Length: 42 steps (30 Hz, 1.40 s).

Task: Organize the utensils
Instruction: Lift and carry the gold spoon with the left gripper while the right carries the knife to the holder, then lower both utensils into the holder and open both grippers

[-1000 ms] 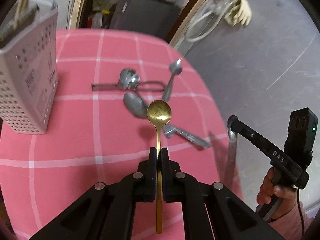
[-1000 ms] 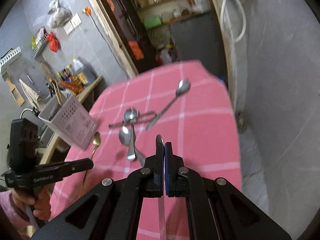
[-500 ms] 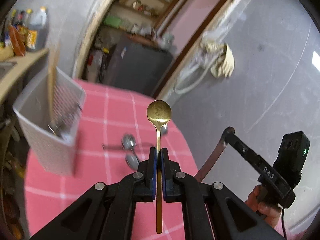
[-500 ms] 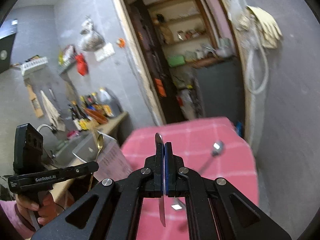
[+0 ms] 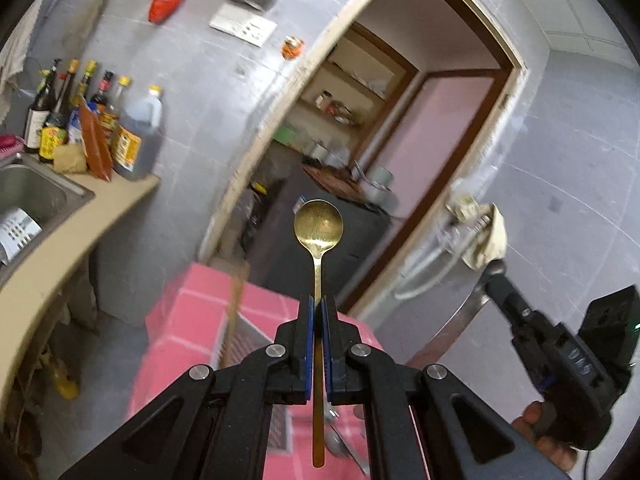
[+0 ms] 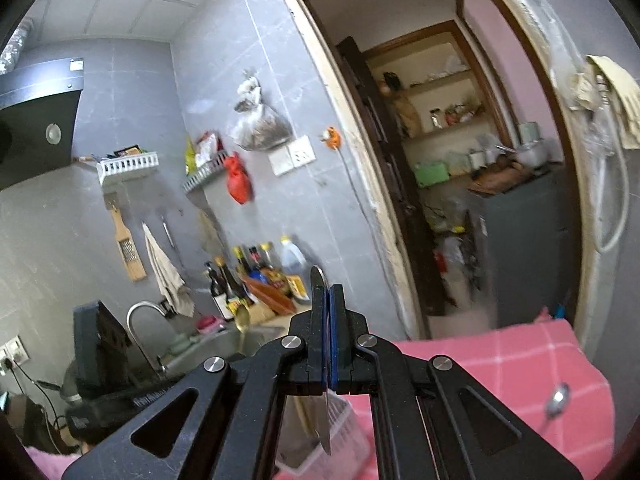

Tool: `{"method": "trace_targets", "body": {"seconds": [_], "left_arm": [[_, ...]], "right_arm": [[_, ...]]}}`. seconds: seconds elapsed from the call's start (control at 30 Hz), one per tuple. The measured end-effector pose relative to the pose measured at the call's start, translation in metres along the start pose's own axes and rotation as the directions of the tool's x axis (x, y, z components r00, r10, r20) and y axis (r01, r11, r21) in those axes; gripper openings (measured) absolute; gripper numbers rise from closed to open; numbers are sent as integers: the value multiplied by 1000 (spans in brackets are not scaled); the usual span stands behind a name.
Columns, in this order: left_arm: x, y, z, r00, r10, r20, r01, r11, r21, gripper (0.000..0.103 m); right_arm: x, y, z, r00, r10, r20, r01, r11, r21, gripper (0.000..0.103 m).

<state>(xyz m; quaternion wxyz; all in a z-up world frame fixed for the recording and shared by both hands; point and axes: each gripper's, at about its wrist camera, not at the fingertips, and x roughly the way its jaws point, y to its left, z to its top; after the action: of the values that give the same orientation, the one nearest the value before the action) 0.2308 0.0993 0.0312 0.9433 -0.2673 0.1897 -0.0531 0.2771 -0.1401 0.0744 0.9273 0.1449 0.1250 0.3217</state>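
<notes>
— Holding anything, those two?

— Both. The left gripper (image 5: pixel 316 306) has its jaws pinched tight on the gold spoon (image 5: pixel 319 226); the bowl stands up ahead of the jaws and the handle runs back beneath them. The right gripper (image 6: pixel 329 292) is clamped just as hard on a silver utensil (image 6: pixel 325 420) — its rounded end pokes out above the jaws and a flat blade-like length hangs below, so I'd call it a knife, though I can't be sure.

— And where does all this go?

— Presumably the white perforated holder (image 6: pixel 340 436), down under the right jaws on the pink checked counter (image 6: pixel 520 360). Something wooden seems to stand in it already.

— So how far along?

— Partway, I'd judge. Two pieces are lifted but neither is in the holder yet. One silver spoon (image 6: pixel 558 398) lies on the cloth off to the right of the jaws, and there's a glimpse of more silverware (image 5: pixel 340 442) below the left jaws — those remain.
</notes>
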Motion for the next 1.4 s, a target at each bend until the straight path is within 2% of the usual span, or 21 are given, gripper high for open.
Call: {"method": "trace_targets", "body": {"seconds": [0.23, 0.47, 0.9, 1.13, 1.23, 1.33, 1.4], "left_arm": [[18, 11, 4, 995, 70, 71, -73, 997, 37, 4], [33, 25, -6, 991, 113, 77, -117, 992, 51, 4], [39, 33, -27, 990, 125, 71, -131, 987, 95, 5], [34, 35, -38, 992, 120, 34, -123, 987, 105, 5], [30, 35, -41, 993, 114, 10, -115, 988, 105, 5], [26, 34, -42, 993, 114, 1, -114, 988, 103, 7], [23, 31, -42, 993, 117, -2, -116, 988, 102, 13]], "right_arm": [[48, 4, -12, 999, 23, -24, -23, 1000, 16, 2], [77, 1, -40, 997, 8, -77, -9, 1000, -14, 2], [89, -11, -73, 986, -2, -167, -2, 1000, -27, 2], [87, -14, -82, 975, 0, -224, -7, 1000, -30, 3], [80, -17, -83, 972, -11, -234, 4, 999, -33, 7], [70, -18, -78, 975, -29, -222, 21, 999, -37, 18], [59, -20, -71, 979, -49, -196, 42, 998, -43, 26]]}}
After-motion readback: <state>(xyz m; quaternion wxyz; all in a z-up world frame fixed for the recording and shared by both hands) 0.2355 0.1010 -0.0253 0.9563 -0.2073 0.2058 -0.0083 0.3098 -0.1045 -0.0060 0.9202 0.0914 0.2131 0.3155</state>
